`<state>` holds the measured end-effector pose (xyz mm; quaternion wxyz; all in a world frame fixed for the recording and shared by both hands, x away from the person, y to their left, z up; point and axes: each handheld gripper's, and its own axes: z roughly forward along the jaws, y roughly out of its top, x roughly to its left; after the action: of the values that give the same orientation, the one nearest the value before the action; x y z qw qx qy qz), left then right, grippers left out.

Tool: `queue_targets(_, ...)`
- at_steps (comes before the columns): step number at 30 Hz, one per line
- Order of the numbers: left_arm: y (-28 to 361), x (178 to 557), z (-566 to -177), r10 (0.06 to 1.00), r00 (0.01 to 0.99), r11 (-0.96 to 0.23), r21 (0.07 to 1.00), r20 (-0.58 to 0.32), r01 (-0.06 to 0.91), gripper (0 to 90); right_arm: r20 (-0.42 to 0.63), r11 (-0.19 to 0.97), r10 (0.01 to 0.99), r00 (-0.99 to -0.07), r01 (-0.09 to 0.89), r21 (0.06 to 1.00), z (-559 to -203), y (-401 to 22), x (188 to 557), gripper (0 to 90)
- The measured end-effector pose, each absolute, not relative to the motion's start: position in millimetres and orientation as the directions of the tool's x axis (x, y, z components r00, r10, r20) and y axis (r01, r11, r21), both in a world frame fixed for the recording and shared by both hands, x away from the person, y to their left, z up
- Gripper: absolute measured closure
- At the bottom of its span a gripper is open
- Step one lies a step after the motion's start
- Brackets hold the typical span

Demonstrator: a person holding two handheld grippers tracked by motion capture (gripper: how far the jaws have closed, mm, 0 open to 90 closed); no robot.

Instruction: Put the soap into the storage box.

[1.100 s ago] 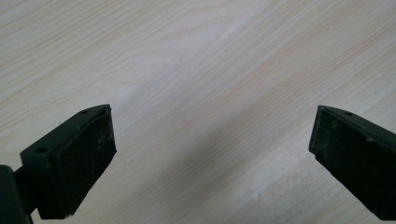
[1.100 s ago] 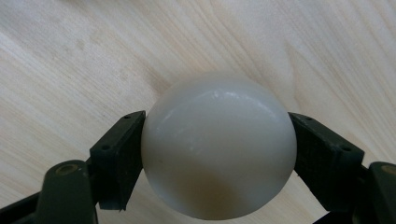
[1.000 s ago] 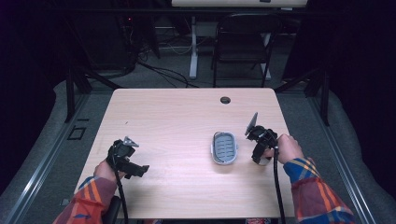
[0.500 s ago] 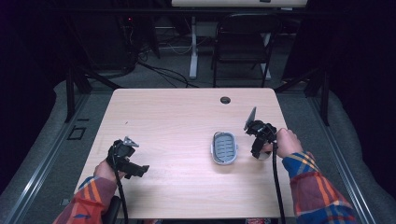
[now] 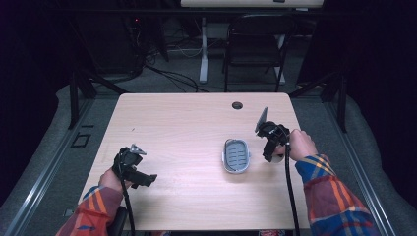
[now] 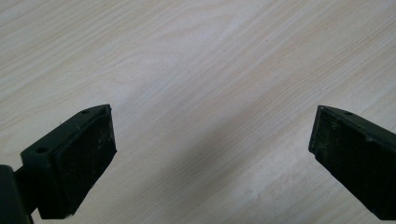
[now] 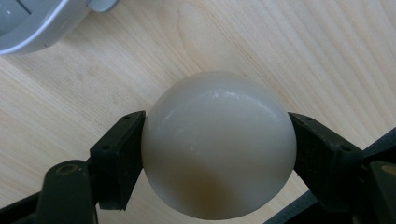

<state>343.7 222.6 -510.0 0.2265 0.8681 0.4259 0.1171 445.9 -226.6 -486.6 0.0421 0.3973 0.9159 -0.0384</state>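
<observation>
- High view, our inventory: light wood table (image 5: pixel 187 128) w/ a cable hole (image 5: pixel 237 105) at the far edge, right of centre.
- Grey soap dish (image 5: pixel 236 155), oval w/ ribbed inside, lies flat on the table, right of centre.
- Right gripper (image 5: pixel 271 147) sits just right of the dish, near it but apart; we hold it in the right hand (image 5: pixel 301 145), plaid sleeve at the near right.
- Right gripper view: both black pads press on a white ball (image 7: pixel 218 144), one on each side; ball smooth, glossy, approx. round. Grip is closed on it.
- Same view: ball hangs over bare wood; a corner of the dish (image 7: pixel 32 23) shows at upper left.
- Left gripper (image 5: pixel 133 169) is at the near left of the table, well apart from dish & ball, in our left hand (image 5: pixel 112 179).
- Left gripper view: jaws stand wide, nothing between them, bare wood grain underneath.
</observation>
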Motion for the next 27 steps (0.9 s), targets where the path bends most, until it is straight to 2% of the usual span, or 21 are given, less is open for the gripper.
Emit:
queue_targets(11, 222.7, 343.9, -510.3, 0.791, 0.612, -0.536, 0.492, 0.007, 0.686, 0.5, -0.120, 0.704, 0.698, -0.706, 0.707, -0.067, -477.3, -217.8, 452.4, 23.2)
queue_targets(12, 222.7, 343.9, -510.3, 0.790, 0.613, -0.536, 0.492, 0.007, 0.686, 0.5, -0.115, 0.690, 0.715, -0.689, 0.723, -0.040, -478.5, -217.0, 451.0, 23.1)
queue_targets(15, 222.7, 343.9, -510.3, 0.790, 0.613, -0.536, 0.492, 0.007, 0.686, 0.5, -0.128, 0.712, 0.685, -0.718, 0.696, -0.092, -472.7, -215.0, 454.8, 23.1)
queue_targets(16, 222.5, 343.9, -510.4, 0.791, 0.612, -0.536, 0.492, 0.006, 0.686, 0.5, -0.119, 0.699, 0.704, -0.700, 0.713, -0.056, -474.2, -214.5, 453.4, 23.2)
queue_targets(19, 222.3, 343.8, -510.3, 0.791, 0.612, -0.537, 0.490, 0.009, 0.687, 0.5, -0.124, 0.703, 0.700, -0.704, 0.709, -0.057, -471.2, -212.3, 454.4, 23.2)
queue_targets(20, 222.4, 343.8, -510.4, 0.791, 0.612, -0.537, 0.489, 0.009, 0.687, 0.5, -0.140, 0.741, 0.640, -0.755, 0.655, -0.148, -463.7, -210.9, 460.1, 23.2)
queue_targets(21, 222.3, 343.9, -510.5, 0.791, 0.612, -0.537, 0.490, 0.008, 0.687, 0.5, -0.131, 0.712, 0.688, -0.714, 0.699, -0.073, -468.1, -210.4, 455.8, 23.2)
queue_targets(27, 222.2, 343.9, -510.6, 0.790, 0.613, -0.538, 0.488, 0.007, 0.687, 0.5, -0.131, 0.716, 0.685, -0.717, 0.695, -0.066, -465.2, -204.5, 457.3, 23.2)
